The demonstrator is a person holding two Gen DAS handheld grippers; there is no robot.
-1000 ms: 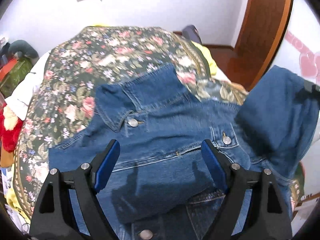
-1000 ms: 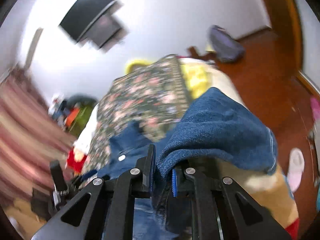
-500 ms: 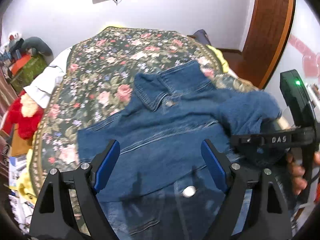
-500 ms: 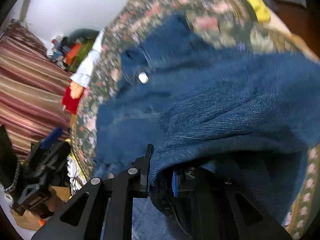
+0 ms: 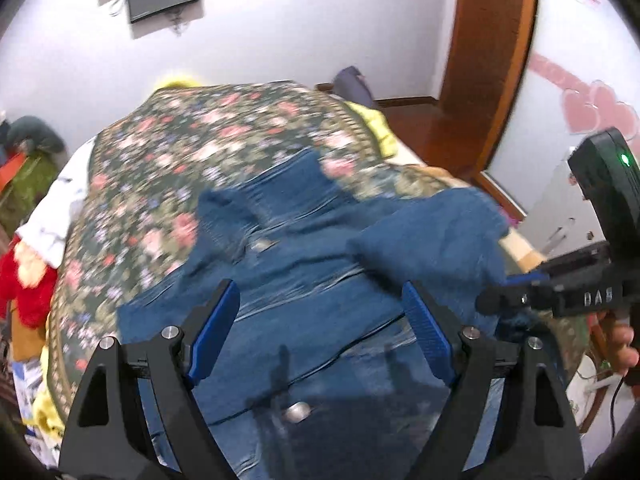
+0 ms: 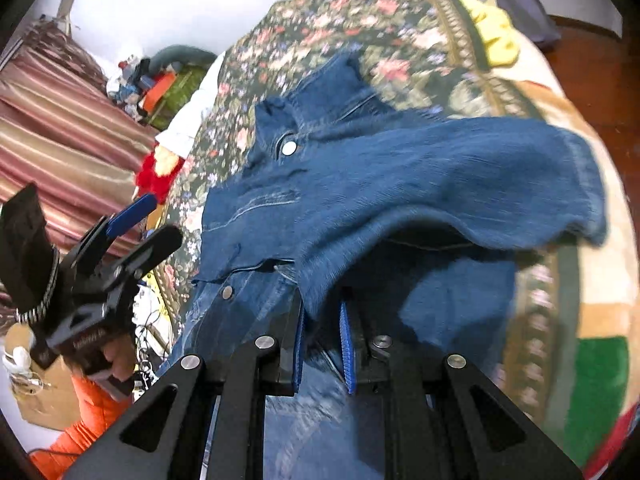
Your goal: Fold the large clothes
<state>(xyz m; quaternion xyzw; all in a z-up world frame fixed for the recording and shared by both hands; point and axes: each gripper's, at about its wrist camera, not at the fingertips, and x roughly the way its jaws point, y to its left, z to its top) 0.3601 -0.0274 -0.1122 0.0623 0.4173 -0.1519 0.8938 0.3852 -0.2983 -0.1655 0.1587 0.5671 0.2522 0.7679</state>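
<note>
A blue denim jacket [image 5: 312,292] lies front up, collar away from me, on a floral bedspread [image 5: 200,152]. My left gripper [image 5: 320,320] hovers open over the jacket's chest with nothing between its blue pads. It shows at the left in the right wrist view [image 6: 160,220]. My right gripper [image 6: 322,320] is shut on a fold of the jacket's sleeve [image 6: 480,172], which drapes lifted over the jacket's right side [image 6: 320,184]. The left wrist view shows this gripper [image 5: 504,290] at the right edge, beside the raised sleeve [image 5: 440,232].
The bed drops off to a wooden floor and door [image 5: 488,60] on the right. A red plush toy [image 5: 24,280] and clutter sit at the bed's left side. A yellow cloth [image 6: 496,36] and dark bag [image 6: 524,4] lie at the far end. A striped curtain [image 6: 60,120] hangs left.
The right gripper brought the held sleeve down from high at the right and over the jacket's front. The left gripper drew back and upward, still open.
</note>
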